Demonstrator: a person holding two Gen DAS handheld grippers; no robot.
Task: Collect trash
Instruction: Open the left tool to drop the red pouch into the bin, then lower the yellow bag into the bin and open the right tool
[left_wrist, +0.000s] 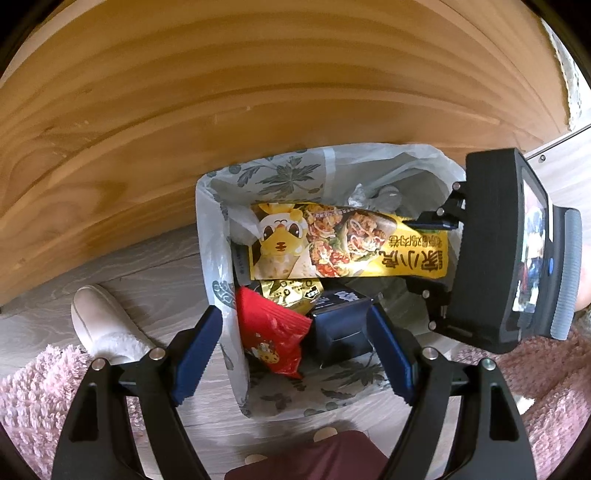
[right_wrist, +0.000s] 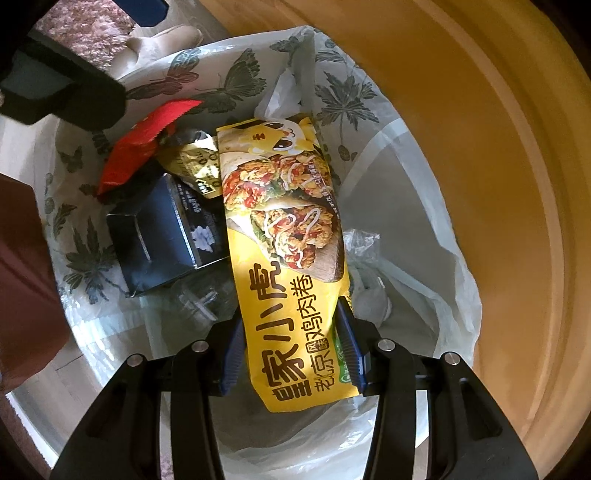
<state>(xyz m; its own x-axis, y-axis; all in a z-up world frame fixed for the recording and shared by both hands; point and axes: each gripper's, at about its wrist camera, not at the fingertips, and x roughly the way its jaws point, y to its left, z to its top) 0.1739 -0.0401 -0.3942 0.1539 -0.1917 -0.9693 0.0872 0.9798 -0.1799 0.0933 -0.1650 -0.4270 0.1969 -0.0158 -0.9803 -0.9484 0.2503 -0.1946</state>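
The right gripper (right_wrist: 293, 354) is clamped across one end of a long yellow food wrapper (right_wrist: 284, 236), its blue pads (right_wrist: 349, 339) pressing the packet's two long edges, so the rest of the wrapper hangs forward over the open mouth of the lined bin (right_wrist: 436, 280). Holding it by the end looks deliberate: the free length can drop in first, clear of the rim. From the left wrist view the wrapper lies across the bin from about 9 o'clock to 3 o'clock, with the right gripper's body at 3 o'clock.

The left gripper (left_wrist: 295, 350) hovers above the near side of the bin, jaws spread wide with nothing between the pads; it seems to be waiting rather than helping.

Already inside the bin, toward 6 o'clock in the left view, lie a red packet (left_wrist: 269, 328), a small gold packet (left_wrist: 291, 291) and a dark blue box (left_wrist: 343, 328), with crumpled clear plastic (right_wrist: 364, 254) beside the wrapper. The floral liner (left_wrist: 273, 173) is folded over the rim, keeping the bag open. A wooden surface (left_wrist: 184, 110) fills the view from 10 to 2 o'clock, and a pale slipper (left_wrist: 99, 321) sits on the floor at 8 o'clock
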